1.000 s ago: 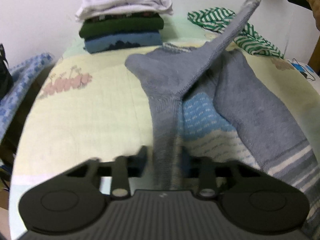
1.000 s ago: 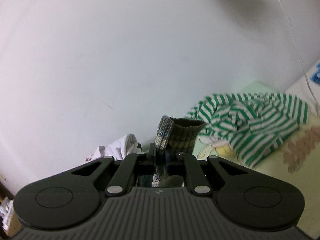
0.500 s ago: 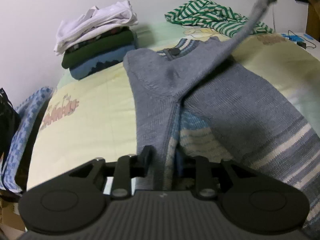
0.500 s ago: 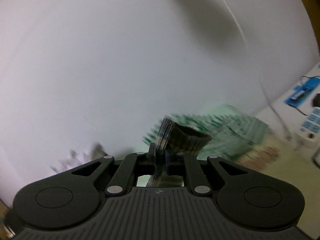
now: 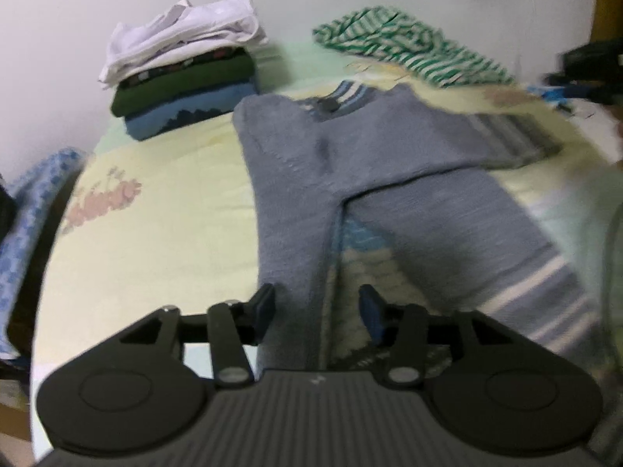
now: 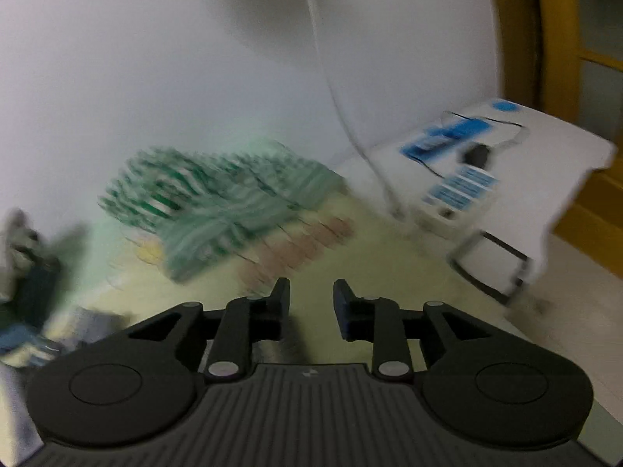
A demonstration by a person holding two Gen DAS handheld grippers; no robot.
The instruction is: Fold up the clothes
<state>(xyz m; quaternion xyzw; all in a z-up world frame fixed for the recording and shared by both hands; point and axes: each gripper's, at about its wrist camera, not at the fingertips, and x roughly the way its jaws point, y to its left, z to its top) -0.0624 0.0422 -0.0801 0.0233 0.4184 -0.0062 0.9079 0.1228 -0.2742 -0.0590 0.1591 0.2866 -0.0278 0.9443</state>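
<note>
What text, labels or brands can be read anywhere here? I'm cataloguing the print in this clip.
No text can be read.
Boxes on the white side table: blue and white printed labels, blurred.
Bed sheet: pink pattern, blurred; it may not be lettering at all.
Left gripper and right gripper: a tiny pale mark on each body, illegible.

No text, label or number can be read; the blue and white boxes (image 6: 459,186) on the side table are blurred
</note>
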